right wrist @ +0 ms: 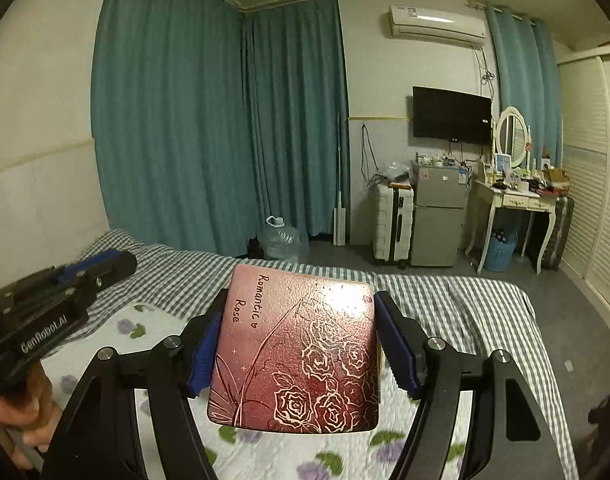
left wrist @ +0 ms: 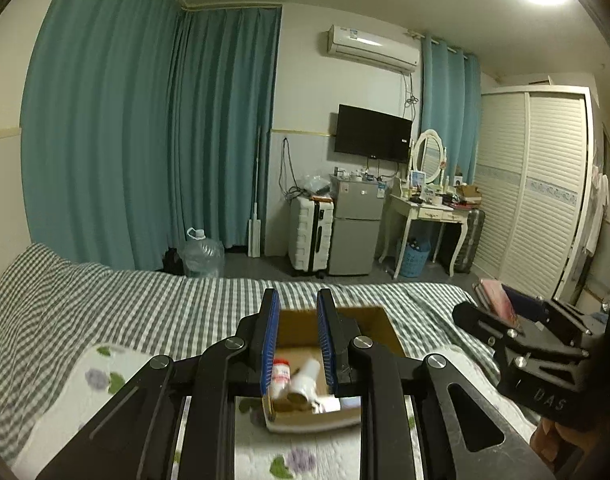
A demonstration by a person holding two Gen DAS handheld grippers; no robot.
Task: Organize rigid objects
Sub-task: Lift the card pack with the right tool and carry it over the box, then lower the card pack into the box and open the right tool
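Tin [right wrist: 295, 354] — pink, gold roses, glossy lid

Cardboard box [left wrist: 379, 322] on the bed [left wrist: 145, 300], top open; bottles [left wrist: 301, 376] fill its near end, far end free. Left gripper [left wrist: 298, 334] hangs above it, jaws narrow, nothing between. Right gripper [right wrist: 301, 346] just beside on the right, its gap filled by the pink tin [right wrist: 301, 352]. Bed left of box is bare.
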